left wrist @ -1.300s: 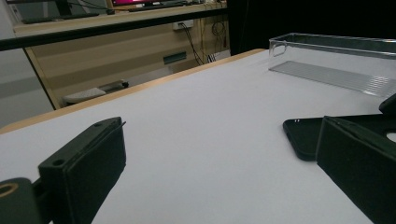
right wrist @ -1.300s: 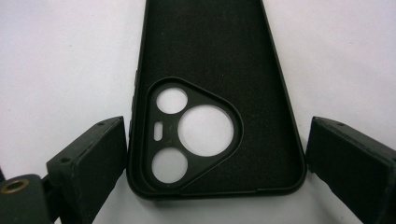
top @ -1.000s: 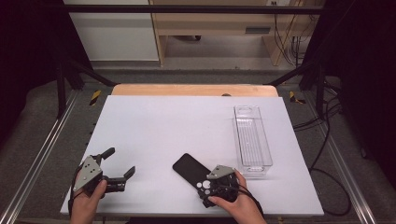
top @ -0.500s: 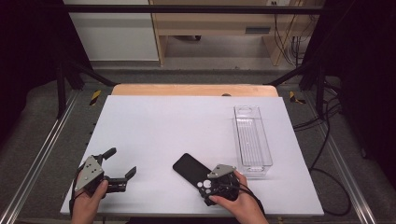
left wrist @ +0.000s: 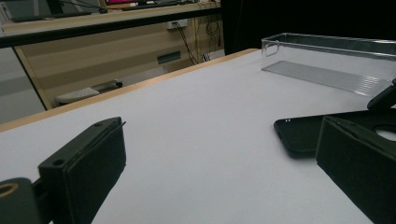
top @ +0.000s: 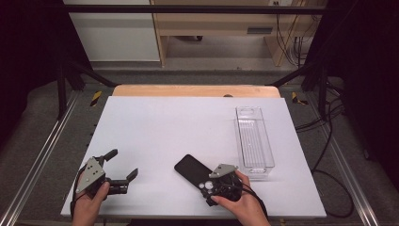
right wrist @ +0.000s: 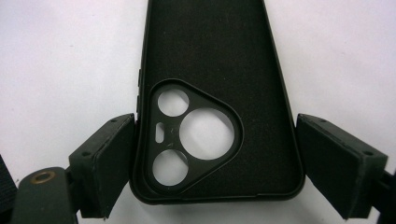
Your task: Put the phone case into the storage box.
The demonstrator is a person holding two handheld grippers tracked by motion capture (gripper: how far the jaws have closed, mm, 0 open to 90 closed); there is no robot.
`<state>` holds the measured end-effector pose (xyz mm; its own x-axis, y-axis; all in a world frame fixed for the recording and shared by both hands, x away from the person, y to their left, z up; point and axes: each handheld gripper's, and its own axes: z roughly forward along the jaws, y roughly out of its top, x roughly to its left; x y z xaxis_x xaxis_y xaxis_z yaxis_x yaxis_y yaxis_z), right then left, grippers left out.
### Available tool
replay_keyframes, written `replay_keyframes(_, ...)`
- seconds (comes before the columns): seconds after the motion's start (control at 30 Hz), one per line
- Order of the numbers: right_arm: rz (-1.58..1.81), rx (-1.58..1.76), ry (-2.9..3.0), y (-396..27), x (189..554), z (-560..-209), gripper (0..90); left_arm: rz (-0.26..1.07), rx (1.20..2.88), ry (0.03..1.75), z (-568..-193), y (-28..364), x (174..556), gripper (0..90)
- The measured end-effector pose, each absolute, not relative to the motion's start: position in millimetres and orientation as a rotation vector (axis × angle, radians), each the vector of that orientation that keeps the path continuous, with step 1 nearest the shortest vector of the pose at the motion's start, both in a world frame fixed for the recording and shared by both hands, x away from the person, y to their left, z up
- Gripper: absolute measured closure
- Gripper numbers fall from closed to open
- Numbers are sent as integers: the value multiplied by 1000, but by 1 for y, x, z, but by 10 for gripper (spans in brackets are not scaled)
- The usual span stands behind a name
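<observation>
A black phone case (top: 190,168) lies open side up on the white table (top: 164,122), near its front edge. My right gripper (top: 212,182) straddles the case's camera-cutout end, open. In the right gripper view the case (right wrist: 210,56) sits between the pads of that gripper (right wrist: 215,158): the left pad (right wrist: 109,161) touches its edge, and the right pad (right wrist: 336,163) stands a little off it. My left gripper (top: 123,163) rests open at the front left with nothing in it. From the left gripper view the case (left wrist: 303,133) lies off to the right, beyond the right pad of this gripper (left wrist: 224,172).
A clear, long plastic tray (top: 270,146) stands empty on the right side of the table, just beyond my right hand; its wall (left wrist: 327,46) appears in the left gripper view too. A wooden strip (top: 188,91) borders the far edge. Cables (top: 329,141) hang off to the right.
</observation>
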<state>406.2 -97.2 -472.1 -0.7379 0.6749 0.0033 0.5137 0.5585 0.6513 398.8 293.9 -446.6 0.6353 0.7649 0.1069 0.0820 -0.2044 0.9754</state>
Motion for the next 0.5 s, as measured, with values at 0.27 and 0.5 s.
replay_keyframes(0.27,950,977,2513,-99,405,-466,157,727,1683,695,-446,293,398,18)
replay_keyframes(0.5,954,966,2501,-98,402,-462,160,751,1733,651,-447,284,396,18)
